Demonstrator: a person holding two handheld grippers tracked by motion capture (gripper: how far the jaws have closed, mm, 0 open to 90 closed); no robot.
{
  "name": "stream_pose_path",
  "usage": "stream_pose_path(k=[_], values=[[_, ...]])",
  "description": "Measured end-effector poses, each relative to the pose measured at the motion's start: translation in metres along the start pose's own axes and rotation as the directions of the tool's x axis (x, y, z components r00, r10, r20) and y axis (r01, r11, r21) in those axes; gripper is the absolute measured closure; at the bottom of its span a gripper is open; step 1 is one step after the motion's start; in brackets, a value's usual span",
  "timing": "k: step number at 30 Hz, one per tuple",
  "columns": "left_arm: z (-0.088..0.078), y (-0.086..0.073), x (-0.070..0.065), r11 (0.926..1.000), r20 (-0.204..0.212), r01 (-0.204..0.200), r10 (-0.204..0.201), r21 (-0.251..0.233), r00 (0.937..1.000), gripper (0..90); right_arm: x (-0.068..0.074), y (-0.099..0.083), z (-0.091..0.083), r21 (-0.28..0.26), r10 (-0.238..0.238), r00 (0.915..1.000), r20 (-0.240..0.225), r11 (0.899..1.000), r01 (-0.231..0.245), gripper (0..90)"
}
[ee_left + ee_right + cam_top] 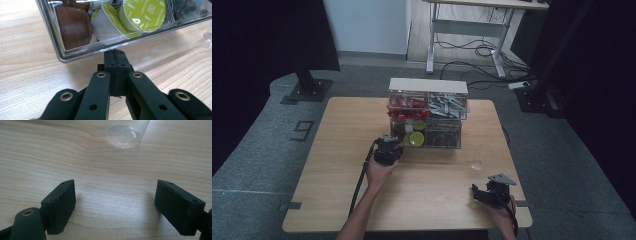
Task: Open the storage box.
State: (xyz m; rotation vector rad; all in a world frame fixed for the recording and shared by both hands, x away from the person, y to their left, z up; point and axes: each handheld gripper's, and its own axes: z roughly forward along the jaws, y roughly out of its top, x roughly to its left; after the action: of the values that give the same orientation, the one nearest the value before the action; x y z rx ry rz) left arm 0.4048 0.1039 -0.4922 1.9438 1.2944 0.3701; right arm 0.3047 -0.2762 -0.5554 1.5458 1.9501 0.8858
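Note:
A clear plastic drawer organizer (447, 140) stands at the middle of the wooden table (337, 170). Its lower left drawer (56, 42) holds coffee capsules: a brown one (75, 27), a white one (107, 23) and a green-lidded one (142, 13). My left gripper (115, 51) is shut, its tips resting against the bottom front edge of that drawer; nothing shows between the pads. In the high view the left gripper (390, 141) sits right in front of the organizer. My right gripper (115, 191) is open just above the tabletop, with a clear plastic cup (125, 135) ahead of it, untouched.
The organizer's upper drawers hold red packets (407, 106) and grey sachets (447, 106); the lower right drawer has dark contents (443, 136). The clear cup (480, 157) stands right of the organizer, my right gripper (477, 192) near the front right edge. A desk (472, 20) stands beyond.

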Motion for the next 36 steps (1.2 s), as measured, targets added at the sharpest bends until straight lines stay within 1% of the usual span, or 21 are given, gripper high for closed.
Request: stream_pose_path(k=[6,23,30,36], values=[[-0.001,0.0,0.0,1.0,-0.003,-0.003,0.003,-0.002,1.0,90.0,0.0,0.0,0.0,0.0,0.0,1.0,0.0,1.0,0.0,17.2],[-0.009,0.001,-0.003,0.9997,0.004,-0.008,0.008,-0.025,1.0,90.0,0.0,0.0,0.0,0.0,0.0,1.0,0.0,1.0,0.0,17.3],[-0.016,0.005,-0.006,0.9987,0.006,-0.013,0.013,-0.049,0.9999,90.0,0.0,0.0,0.0,0.0,0.0,1.0,0.0,1.0,0.0,17.3],[-0.02,0.008,-0.007,0.9982,0.009,-0.017,0.018,-0.057,0.9998,90.0,0.0,0.0,0.0,0.0,0.0,1.0,0.0,1.0,0.0,17.3]])
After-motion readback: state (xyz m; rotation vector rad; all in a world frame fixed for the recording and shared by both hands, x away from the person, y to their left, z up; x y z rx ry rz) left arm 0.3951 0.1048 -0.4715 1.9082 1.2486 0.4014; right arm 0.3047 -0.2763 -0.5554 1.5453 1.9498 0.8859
